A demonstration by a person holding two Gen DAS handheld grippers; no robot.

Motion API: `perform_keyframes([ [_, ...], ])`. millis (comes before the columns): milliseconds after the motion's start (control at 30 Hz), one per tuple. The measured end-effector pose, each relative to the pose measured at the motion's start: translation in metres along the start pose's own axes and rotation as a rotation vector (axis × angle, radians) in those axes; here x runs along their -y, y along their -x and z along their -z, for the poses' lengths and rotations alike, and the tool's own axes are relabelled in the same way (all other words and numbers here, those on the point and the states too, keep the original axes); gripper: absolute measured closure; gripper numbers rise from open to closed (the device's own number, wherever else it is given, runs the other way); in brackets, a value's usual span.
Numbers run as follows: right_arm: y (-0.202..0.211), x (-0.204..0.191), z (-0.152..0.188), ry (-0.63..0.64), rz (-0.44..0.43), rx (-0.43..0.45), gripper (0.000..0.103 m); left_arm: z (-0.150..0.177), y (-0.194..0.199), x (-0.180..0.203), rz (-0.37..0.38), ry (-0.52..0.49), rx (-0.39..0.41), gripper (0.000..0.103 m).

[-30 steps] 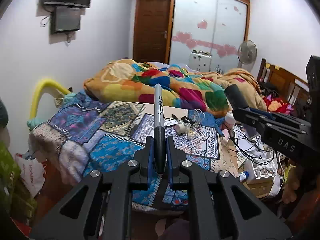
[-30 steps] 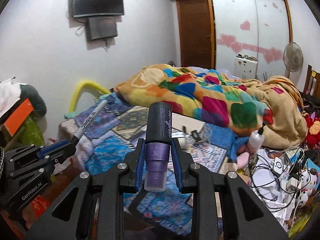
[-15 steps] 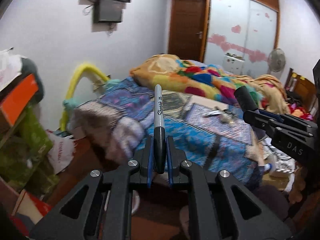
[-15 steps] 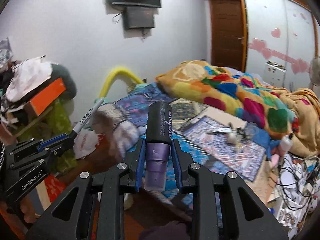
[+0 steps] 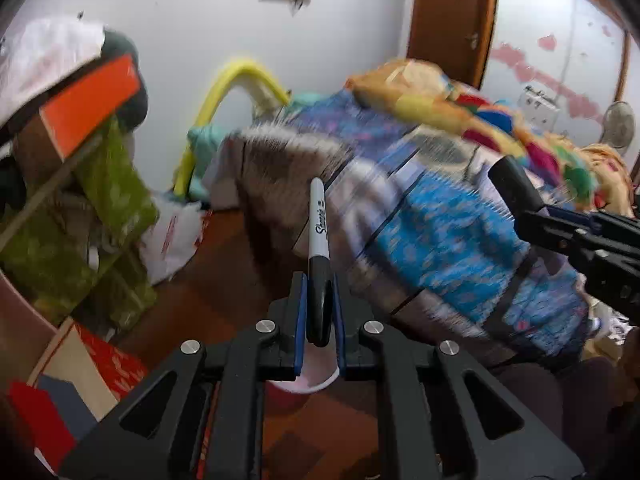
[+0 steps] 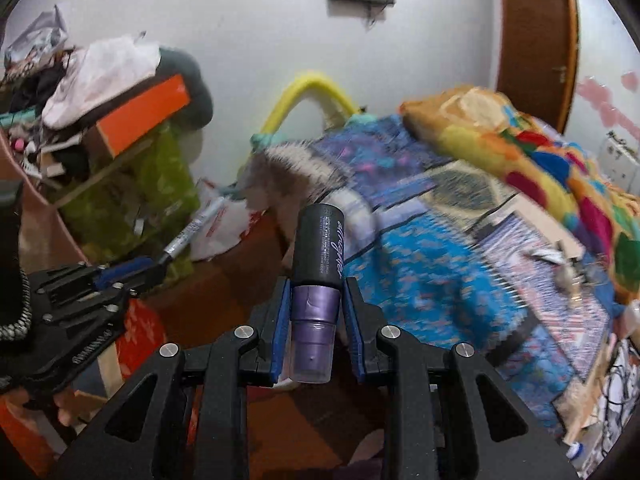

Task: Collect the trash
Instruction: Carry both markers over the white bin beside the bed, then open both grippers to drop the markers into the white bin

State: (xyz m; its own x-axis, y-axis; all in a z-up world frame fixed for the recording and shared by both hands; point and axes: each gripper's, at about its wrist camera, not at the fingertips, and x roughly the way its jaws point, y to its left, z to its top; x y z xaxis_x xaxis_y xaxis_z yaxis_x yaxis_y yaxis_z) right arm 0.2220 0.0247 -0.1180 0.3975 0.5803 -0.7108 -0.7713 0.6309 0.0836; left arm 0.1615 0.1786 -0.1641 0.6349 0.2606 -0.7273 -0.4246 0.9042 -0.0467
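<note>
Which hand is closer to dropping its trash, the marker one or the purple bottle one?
Probably left. The left hand-held gripper holds the marker just above a pale round rim, maybe a bin. The right hand-held gripper, holding the bottle, sees only a sliver.

Even indoor light, white wall bright, bedding motion-smeared (grippers stay sharp), fisheye bending, dark vignetted corners

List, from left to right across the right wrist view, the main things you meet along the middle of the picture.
Orange box → marker held in the left tongs → yellow hoop → purple bottle in the right tongs → colourful blanket.
</note>
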Motion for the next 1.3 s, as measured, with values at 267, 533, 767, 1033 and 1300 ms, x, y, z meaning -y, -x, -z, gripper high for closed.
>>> perform_keyframes([
  [267,-0.096,-0.017,0.022,0.018,-0.069,-0.22,0.079,0.045,-0.089,-0.024,-0.047,0.065,-0.211,0.092],
  [533,-0.172,-0.016,0.047,0.006,-0.108,-0.398,0.079,0.078,-0.157,-0.041,-0.029,0.118,-0.374,0.092],
  [767,-0.212,-0.021,0.046,0.032,-0.159,-0.487,0.079,0.087,-0.195,-0.064,0.005,0.198,-0.465,0.092],
  [1033,-0.241,-0.022,0.04,0.024,-0.25,-0.536,0.074,0.078,-0.214,-0.075,0.017,0.254,-0.498,0.09],
  [1300,-0.231,-0.013,0.042,0.044,-0.189,-0.515,0.063,0.08,-0.214,-0.066,-0.037,0.204,-0.507,0.068],
])
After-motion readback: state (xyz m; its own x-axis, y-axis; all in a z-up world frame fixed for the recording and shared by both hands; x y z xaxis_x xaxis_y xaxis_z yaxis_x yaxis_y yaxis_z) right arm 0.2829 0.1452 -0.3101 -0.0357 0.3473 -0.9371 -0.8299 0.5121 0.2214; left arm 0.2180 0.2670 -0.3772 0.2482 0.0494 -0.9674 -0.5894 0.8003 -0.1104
